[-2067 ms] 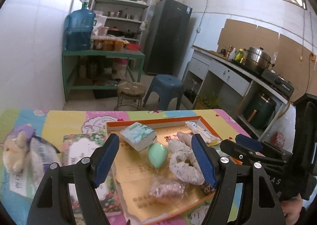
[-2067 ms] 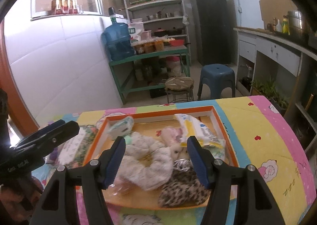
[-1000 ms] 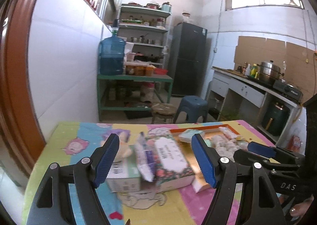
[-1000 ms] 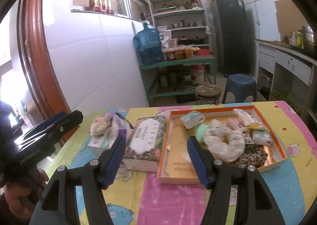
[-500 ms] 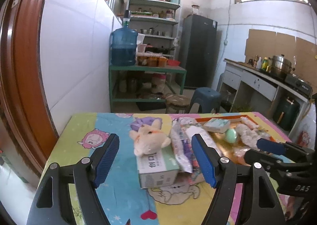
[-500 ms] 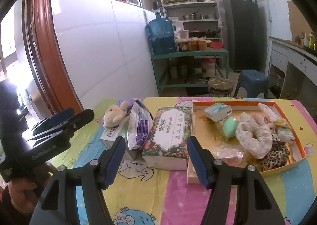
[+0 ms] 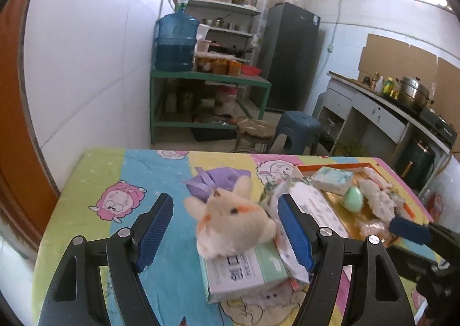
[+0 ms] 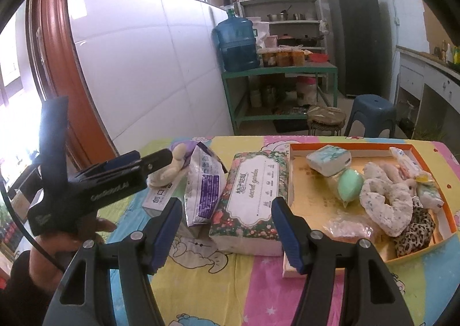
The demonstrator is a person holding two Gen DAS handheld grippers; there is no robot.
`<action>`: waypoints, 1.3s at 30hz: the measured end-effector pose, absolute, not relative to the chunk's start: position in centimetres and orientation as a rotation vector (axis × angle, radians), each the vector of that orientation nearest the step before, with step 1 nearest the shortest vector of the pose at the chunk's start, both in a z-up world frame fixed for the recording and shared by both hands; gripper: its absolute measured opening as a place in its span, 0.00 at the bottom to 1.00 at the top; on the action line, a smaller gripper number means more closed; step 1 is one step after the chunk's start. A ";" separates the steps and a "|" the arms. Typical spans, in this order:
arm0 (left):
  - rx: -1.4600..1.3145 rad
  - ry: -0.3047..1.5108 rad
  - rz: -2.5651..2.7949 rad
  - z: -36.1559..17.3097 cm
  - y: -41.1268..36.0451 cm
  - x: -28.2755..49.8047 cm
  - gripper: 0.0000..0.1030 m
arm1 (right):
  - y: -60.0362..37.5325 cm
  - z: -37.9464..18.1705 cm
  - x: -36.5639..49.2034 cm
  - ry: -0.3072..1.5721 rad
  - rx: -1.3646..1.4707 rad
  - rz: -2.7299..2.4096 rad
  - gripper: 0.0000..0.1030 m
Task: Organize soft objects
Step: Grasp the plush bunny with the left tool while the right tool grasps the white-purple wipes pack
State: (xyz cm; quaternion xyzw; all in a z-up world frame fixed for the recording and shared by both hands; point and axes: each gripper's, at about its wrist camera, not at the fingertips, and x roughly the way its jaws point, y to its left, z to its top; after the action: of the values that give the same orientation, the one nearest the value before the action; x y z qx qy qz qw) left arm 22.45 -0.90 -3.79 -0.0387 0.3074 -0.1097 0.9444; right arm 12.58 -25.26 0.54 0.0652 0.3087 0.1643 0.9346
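A cream plush toy point(image 7: 233, 222) lies on a white and green tissue box point(image 7: 244, 271), with a purple cloth point(image 7: 221, 179) behind it. My left gripper point(image 7: 224, 228) is open and straddles the plush, its pads not pressing on it. In the right wrist view the left gripper point(image 8: 149, 160) reaches the plush point(image 8: 172, 165) from the left. My right gripper point(image 8: 227, 228) is open and empty, just in front of a floral tissue pack point(image 8: 253, 191). An orange tray point(image 8: 373, 147) holds a white scrunchie point(image 8: 385, 205), a leopard scrunchie point(image 8: 414, 228), a green sponge point(image 8: 349, 185) and a small tissue pack point(image 8: 327, 159).
A white and purple packet point(image 8: 204, 182) leans between the box and the floral pack. A person's hand point(image 8: 66, 239) holds the left gripper. The cartoon-print table cover point(image 7: 120, 170) has bare room at the left. A blue stool point(image 7: 299, 127) and a green shelf point(image 7: 210, 78) stand beyond the table.
Both views have swung from the tray toward the table's left side. The left gripper has come down and forward, so the plush now sits between its open jaws. The right gripper stays open.
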 end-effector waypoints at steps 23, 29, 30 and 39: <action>-0.112 0.637 -0.277 -6.5 -0.4 23.1 0.43 | -22.7 -0.8 17.2 0.675 0.178 0.420 0.62; -0.117 0.579 -0.265 -6.2 0.7 22.0 0.42 | -20.9 -0.9 19.9 0.680 0.174 0.429 0.62; -0.118 0.573 -0.258 -6.2 1.1 21.9 0.42 | -20.6 -0.9 20.3 0.675 0.167 0.429 0.62; -0.144 0.505 -0.174 -6.2 4.1 21.1 0.42 | -18.2 -2.3 23.1 0.710 0.123 0.417 0.60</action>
State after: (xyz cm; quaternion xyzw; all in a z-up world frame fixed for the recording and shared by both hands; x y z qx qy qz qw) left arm 21.05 4.13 -6.15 -0.0709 0.2491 -0.0861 0.9620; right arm 23.15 -18.21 -2.35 0.0596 0.3451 0.2026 0.9145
